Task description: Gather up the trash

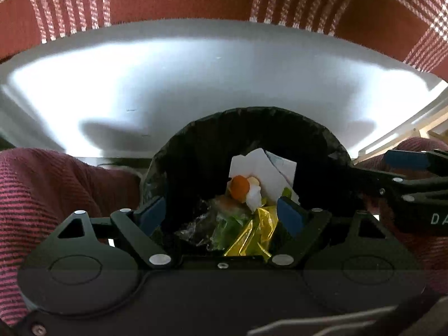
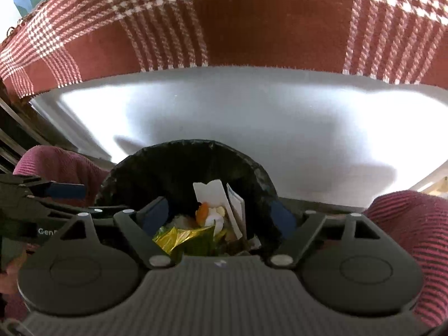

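A bin with a black liner [image 1: 252,117] stands below the white table's near edge. Inside lie white paper [image 1: 266,168], an orange round scrap [image 1: 240,186], a yellow foil wrapper [image 1: 256,232], green wrapping and clear plastic. My left gripper [image 1: 221,215] hangs open over the bin's mouth, holding nothing. In the right wrist view the same bin [image 2: 182,151] shows the white paper [image 2: 212,196] and yellow foil [image 2: 179,238]. My right gripper [image 2: 219,214] is open above it with nothing in it. Each gripper appears at the edge of the other's view.
A white table [image 1: 196,78] lies beyond the bin, with a red plaid cloth [image 2: 266,28] over furniture behind it. A person's knees in maroon striped fabric [image 1: 50,190] flank the bin on both sides. Light wooden slats [image 1: 420,128] show at the far right.
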`<state>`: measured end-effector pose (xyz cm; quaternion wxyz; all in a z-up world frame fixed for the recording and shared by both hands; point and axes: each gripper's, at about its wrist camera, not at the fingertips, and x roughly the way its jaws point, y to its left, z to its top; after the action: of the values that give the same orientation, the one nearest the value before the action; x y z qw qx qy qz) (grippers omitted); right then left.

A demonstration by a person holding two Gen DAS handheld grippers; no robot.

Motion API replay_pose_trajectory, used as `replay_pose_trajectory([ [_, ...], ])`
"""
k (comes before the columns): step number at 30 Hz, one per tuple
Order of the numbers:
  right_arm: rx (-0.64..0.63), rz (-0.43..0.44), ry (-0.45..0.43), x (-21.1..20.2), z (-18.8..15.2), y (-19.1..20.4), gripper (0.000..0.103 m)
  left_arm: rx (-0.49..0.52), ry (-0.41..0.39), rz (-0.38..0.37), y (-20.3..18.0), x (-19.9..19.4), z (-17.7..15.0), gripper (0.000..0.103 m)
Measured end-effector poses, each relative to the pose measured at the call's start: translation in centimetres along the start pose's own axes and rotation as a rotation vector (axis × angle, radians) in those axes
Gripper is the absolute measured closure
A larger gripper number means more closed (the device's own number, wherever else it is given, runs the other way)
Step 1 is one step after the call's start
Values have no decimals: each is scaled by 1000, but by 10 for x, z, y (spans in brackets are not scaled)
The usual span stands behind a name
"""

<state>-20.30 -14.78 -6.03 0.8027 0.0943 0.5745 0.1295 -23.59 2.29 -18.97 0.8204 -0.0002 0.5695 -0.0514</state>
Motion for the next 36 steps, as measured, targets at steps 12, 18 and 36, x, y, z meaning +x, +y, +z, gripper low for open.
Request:
replay_pose_trajectory([
  [12, -9, 6, 47, 3, -21, 7, 14, -15, 39, 15, 2, 7, -5, 17],
  [18, -7, 6, 51, 3, -22, 8, 14, -20, 61, 27, 2, 10, -5, 14],
  [36, -8, 9, 53, 5, -23, 9, 14, -14, 64, 21, 3, 12, -5, 10],
])
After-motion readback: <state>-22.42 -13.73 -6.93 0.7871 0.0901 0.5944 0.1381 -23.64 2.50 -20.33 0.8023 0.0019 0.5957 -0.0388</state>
